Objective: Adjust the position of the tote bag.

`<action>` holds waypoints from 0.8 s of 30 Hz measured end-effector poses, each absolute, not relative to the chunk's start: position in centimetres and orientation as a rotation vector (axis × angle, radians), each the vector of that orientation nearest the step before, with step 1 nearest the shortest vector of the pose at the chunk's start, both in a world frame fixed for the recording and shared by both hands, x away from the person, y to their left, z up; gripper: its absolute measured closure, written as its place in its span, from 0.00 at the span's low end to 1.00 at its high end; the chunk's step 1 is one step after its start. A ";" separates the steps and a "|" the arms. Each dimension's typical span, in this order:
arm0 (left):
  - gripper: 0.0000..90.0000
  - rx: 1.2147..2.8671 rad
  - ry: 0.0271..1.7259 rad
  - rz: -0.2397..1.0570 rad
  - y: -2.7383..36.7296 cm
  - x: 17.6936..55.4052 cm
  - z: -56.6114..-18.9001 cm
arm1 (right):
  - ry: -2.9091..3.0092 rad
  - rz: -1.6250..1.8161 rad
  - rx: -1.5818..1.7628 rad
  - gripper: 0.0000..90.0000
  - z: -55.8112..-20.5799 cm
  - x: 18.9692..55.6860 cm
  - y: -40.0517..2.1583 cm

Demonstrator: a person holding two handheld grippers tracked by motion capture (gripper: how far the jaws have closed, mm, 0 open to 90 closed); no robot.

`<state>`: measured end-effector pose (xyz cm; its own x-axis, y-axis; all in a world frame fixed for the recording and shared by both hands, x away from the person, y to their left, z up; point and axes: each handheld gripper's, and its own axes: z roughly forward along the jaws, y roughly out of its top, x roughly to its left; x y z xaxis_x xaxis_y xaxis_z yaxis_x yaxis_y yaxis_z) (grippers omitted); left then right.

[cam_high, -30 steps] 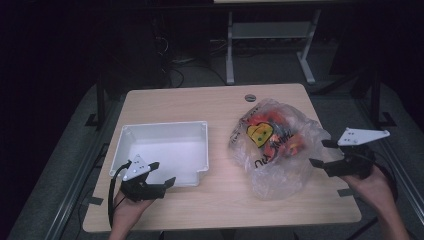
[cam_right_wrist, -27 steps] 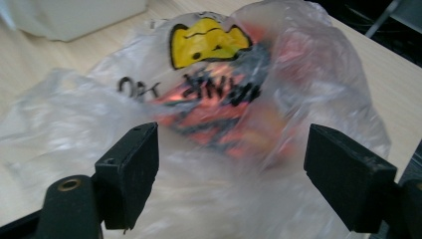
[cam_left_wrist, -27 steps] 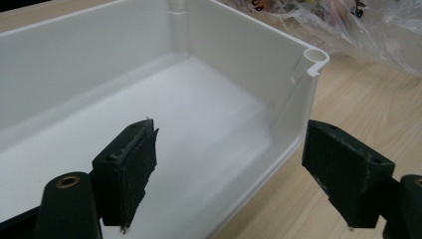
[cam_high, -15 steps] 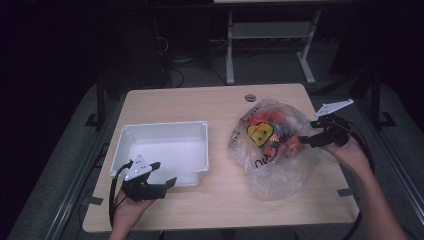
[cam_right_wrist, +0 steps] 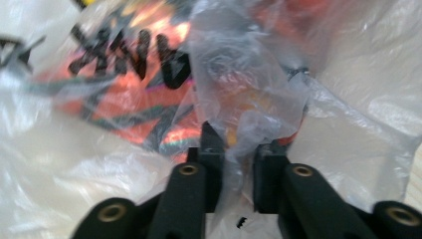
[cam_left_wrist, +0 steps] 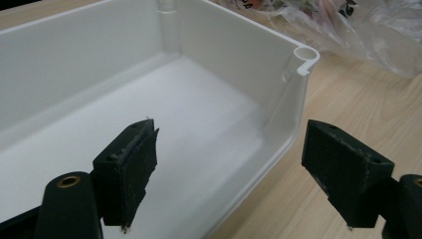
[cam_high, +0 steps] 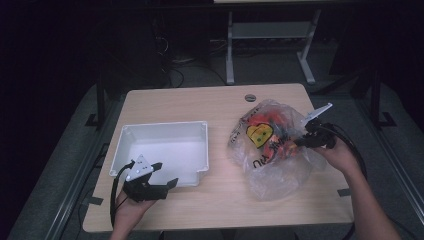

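A clear plastic bag (cam_high: 272, 165) with orange and yellow printed packs inside lies on the right half of the wooden table (cam_high: 200, 102). My right gripper (cam_high: 296, 142) has come in from the right, and its jaws have just been closing. In the right gripper view a fold of the bag (cam_right_wrist: 239, 99) is pinched between the right gripper (cam_right_wrist: 238, 159). An empty white plastic bin (cam_high: 165, 126) sits on the left half. My left gripper (cam_high: 167, 173) rests open at the bin's near edge. In the left gripper view the left gripper (cam_left_wrist: 229, 164) straddles the bin wall (cam_left_wrist: 298, 55).
A round cable hole (cam_high: 250, 97) sits near the table's far edge. A metal table frame (cam_high: 270, 35) stands on the dark floor behind. Bare wood lies between bin and bag and along the near edge.
The right hand moved left and down from the table's right edge onto the bag, and its jaws went from wide open to nearly together on the plastic. The left gripper stayed put.
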<state>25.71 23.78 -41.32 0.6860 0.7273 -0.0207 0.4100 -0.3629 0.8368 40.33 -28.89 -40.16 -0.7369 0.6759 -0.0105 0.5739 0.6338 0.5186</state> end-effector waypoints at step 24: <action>0.24 2.031 0.753 0.419 20.9 24.4 -40.0 | 2.732 0.872 0.831 0.91 -38.8 31.6 -26.7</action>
